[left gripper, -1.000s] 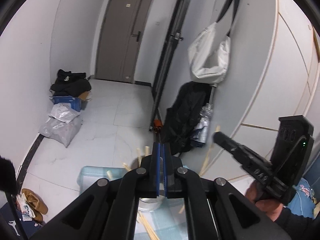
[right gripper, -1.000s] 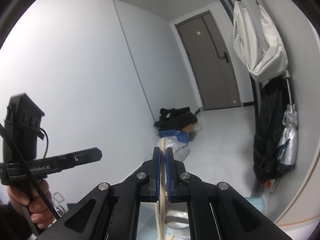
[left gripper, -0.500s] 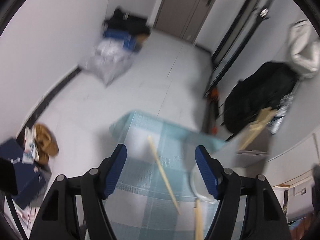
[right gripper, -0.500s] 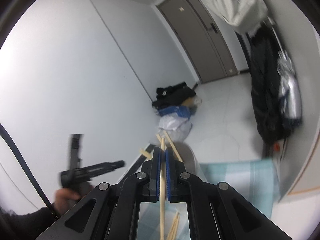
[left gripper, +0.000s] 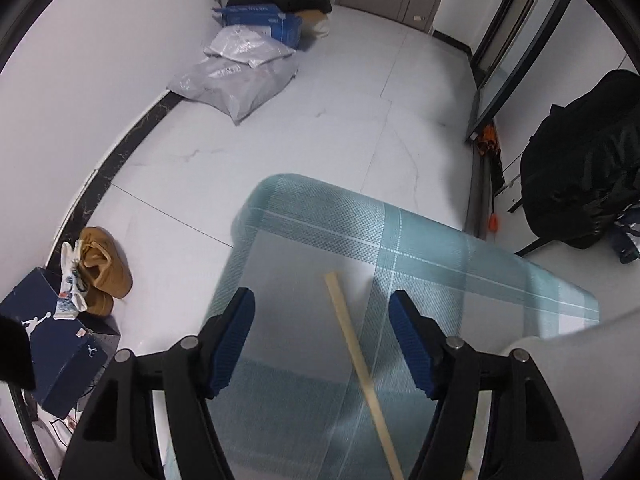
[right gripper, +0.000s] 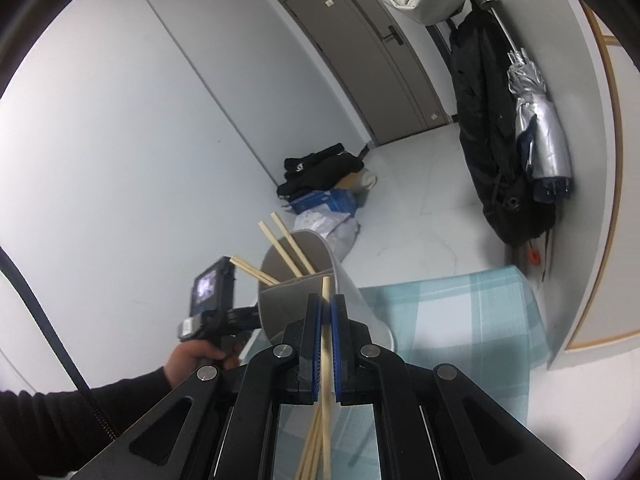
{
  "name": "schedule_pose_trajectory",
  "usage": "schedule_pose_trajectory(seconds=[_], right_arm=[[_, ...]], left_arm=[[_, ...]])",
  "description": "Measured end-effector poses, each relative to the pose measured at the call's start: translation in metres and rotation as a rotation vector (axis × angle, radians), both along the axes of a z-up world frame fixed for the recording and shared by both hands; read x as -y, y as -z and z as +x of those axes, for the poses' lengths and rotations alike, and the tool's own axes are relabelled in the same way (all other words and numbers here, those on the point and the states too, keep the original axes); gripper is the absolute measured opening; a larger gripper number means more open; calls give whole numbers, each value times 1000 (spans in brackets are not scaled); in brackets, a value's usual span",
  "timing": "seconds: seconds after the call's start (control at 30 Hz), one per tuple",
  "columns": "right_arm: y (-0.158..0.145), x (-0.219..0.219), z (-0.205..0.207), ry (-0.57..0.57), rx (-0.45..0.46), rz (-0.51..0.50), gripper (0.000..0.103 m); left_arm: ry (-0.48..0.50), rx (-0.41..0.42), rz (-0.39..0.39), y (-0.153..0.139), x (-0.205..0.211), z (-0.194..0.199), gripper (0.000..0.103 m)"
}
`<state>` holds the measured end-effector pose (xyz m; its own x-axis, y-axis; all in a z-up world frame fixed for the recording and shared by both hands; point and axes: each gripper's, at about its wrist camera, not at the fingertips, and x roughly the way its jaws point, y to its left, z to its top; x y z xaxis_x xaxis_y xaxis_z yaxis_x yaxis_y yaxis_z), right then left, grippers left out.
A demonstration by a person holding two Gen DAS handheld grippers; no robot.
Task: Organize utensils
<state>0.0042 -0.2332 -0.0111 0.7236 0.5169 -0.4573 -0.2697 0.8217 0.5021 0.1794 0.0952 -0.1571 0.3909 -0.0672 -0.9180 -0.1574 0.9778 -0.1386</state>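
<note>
Mid-sort: loading chopsticks into the holder. My right tongs (right gripper: 325,312) are clamped on one chopstick (right gripper: 325,344), its tip right at the rim of the grey utensil holder (right gripper: 316,276), which already has several chopsticks (right gripper: 286,250) leaning in it. More lie loose on the worktop under those tongs. My left tongs (left gripper: 322,340) are spread wide, empty, hovering over a loose chopstick (left gripper: 360,364) on the teal checked cloth (left gripper: 420,248).

Next, likely: right tips its stick over the rim and releases; left drops, straddles the stick, closes near the middle.
</note>
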Motion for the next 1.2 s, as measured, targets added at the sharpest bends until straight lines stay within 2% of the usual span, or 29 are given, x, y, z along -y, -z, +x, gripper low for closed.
schedule_pose_trajectory(seconds=[0.07,0.1,0.17,0.2,0.23,0.27,0.47,0.63,0.87,0.97,1.13,1.2], right_arm=[[0,1,1,4,0,3,4],[0,1,2,3,1,5,4],[0,3,2,3,4,10,4],[-1,4,2,3,5,14,4],[0,4,2,1,5,17,4],[0,5,3,3,6,18,4],[-3,2,1,1,18,7,4],[-2,-5,-4,-2,30,-29,4],[-7,-17,-20,-15,82,-70,4],[-10,-22,-27,-19,104,-80,4],[-20,-26,-39,-21,140,-74,4],[-27,-25,-42,-16,151,-62,4]], left_arm=[[-6,4,33,0,1,0,51],[-3,-4,69,-1,4,0,48],[-5,-14,127,-1,11,1,34],[-1,-9,117,-3,11,0,26],[-4,-9,109,-4,11,-1,8],[-13,-15,97,-5,10,-3,5],[-69,-5,8,-10,1,-16,3],[-112,93,-79,-39,-7,-44,3],[-87,327,-211,-110,-8,-105,3],[-65,422,-244,-139,-1,-124,3],[-15,583,-271,-187,11,-144,3],[8,673,-248,-211,20,-152,3]])
